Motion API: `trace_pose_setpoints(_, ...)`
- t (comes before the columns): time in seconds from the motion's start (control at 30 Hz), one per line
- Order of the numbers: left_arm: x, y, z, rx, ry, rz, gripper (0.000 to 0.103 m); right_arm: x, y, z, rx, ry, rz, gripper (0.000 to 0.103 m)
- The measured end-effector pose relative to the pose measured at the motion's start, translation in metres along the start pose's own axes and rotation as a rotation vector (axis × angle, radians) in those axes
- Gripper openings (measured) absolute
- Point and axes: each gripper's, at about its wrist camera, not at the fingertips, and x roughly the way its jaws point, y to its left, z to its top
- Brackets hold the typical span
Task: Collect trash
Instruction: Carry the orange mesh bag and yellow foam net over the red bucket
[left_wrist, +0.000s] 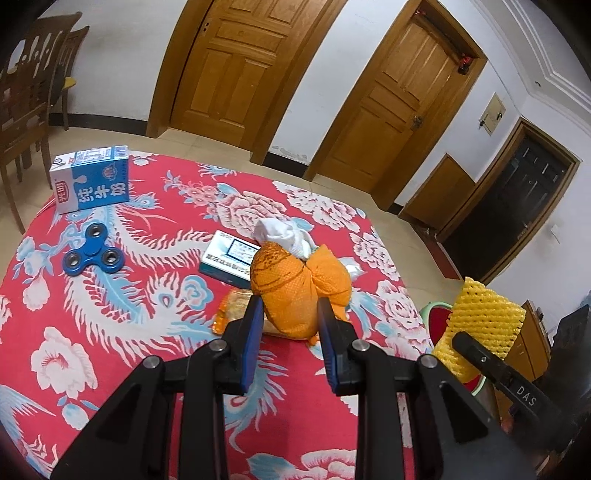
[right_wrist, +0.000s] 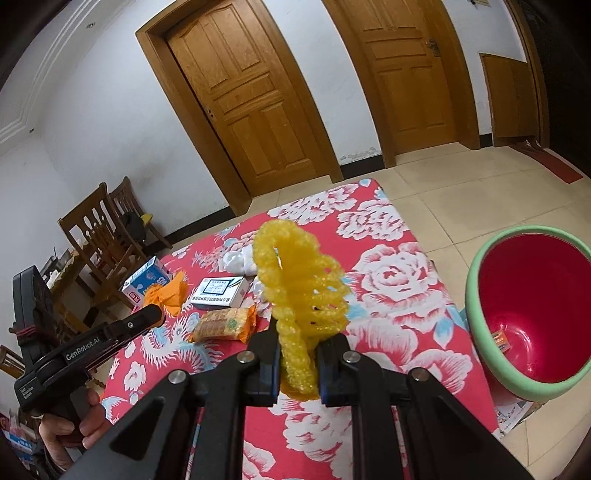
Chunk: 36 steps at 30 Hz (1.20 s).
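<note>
left tool (left_wrist: 290, 306): jaws closed on a crumpled orange mesh wrapper (left_wrist: 295, 288), held clear above the worktop (left_wrist: 110, 332), which is draped in a red floral cloth. right tool (right_wrist: 297, 343): jaws clamped on a yellow foam fruit net (right_wrist: 299, 288), also lifted off the cloth. a bin (right_wrist: 532, 306) with a green rim and red interior stands on the floor just beside the worktop's right edge. lying on the cloth: an orange biscuit packet (right_wrist: 225, 325), a white carton (right_wrist: 218, 291), crumpled white tissue (left_wrist: 284, 232), a blue milk box (left_wrist: 92, 181) and a blue fidget spinner (left_wrist: 92, 251).
</note>
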Motion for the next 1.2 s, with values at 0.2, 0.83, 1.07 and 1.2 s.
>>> trace_pose_setpoints(0.2, 0.001, -0.012, -0.002, 0.016, 0.012, -0.014, 0.029, -0.008, -0.009, 0.0, 0.014, -0.012, -0.002, 0.016)
trace_pose_setpoints(0.83, 0.011, -0.05, -0.007, 0.077, 0.049, -0.045, 0.029, -0.032, -0.04, -0.002, 0.078, -0.06, 0.003, 0.016)
trace_pose_setpoints(1.07, 0.013, -0.074, -0.008, 0.13, 0.062, -0.069, 0.029, -0.047, -0.058, -0.002, 0.114, -0.092, -0.019, 0.016)
trace_pose_setpoints(1.2, 0.017, -0.088, -0.009, 0.158, 0.075, -0.089, 0.029, -0.055, -0.066, -0.002, 0.132, -0.113, -0.039, 0.016)
